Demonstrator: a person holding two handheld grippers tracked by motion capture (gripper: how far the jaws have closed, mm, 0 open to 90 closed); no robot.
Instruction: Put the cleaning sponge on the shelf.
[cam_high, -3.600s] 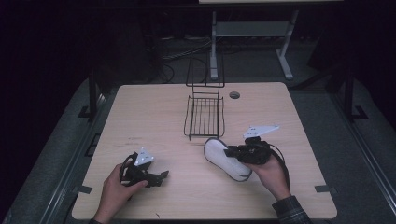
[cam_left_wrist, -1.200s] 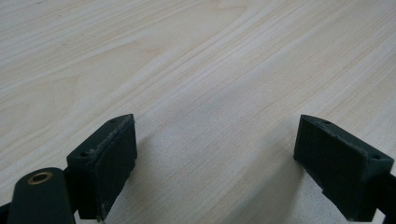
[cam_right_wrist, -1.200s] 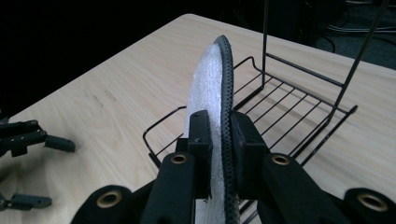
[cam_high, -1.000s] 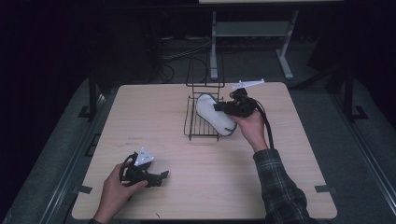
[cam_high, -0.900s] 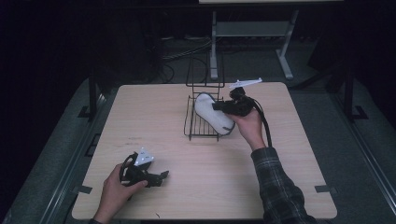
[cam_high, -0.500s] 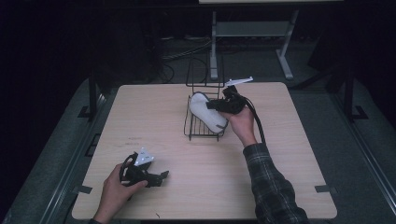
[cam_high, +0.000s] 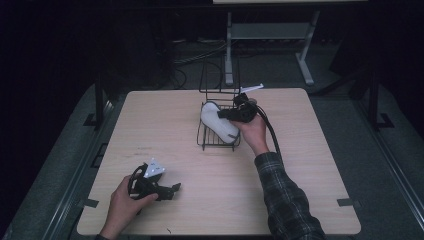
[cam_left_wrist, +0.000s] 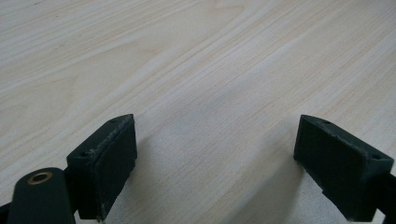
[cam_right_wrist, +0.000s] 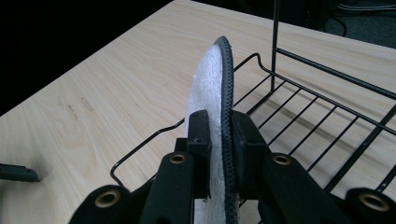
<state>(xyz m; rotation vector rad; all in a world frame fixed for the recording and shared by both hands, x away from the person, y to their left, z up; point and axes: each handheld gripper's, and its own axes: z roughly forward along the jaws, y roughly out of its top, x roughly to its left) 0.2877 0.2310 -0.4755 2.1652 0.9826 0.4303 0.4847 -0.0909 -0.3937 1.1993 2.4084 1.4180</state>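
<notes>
A white insole (cam_high: 218, 123) with a black edge stands on its side over the low shelf of a black wire rack (cam_high: 216, 147) at the table's middle back. My right gripper (cam_high: 225, 116) is shut on the insole from the right. In the right gripper view both pads press on the thin insole (cam_right_wrist: 208, 81), with my right gripper (cam_right_wrist: 219, 127) above the rack's wires (cam_right_wrist: 322, 109). My left gripper (cam_high: 171, 189) lies on the table at the front left. Its jaws stand wide open over bare wood in the left gripper view, with nothing in my left gripper (cam_left_wrist: 215, 163).
The wooden table (cam_high: 310, 165) has bare surface to the left, right and front of the rack. The rack's tall back frame (cam_high: 220, 80) rises behind the shelf. A grey metal stand (cam_high: 270, 31) is on the floor beyond the table.
My right gripper has carried the insole from the table's right side up to the rack, then left and down over its shelf. The left gripper has not moved.
</notes>
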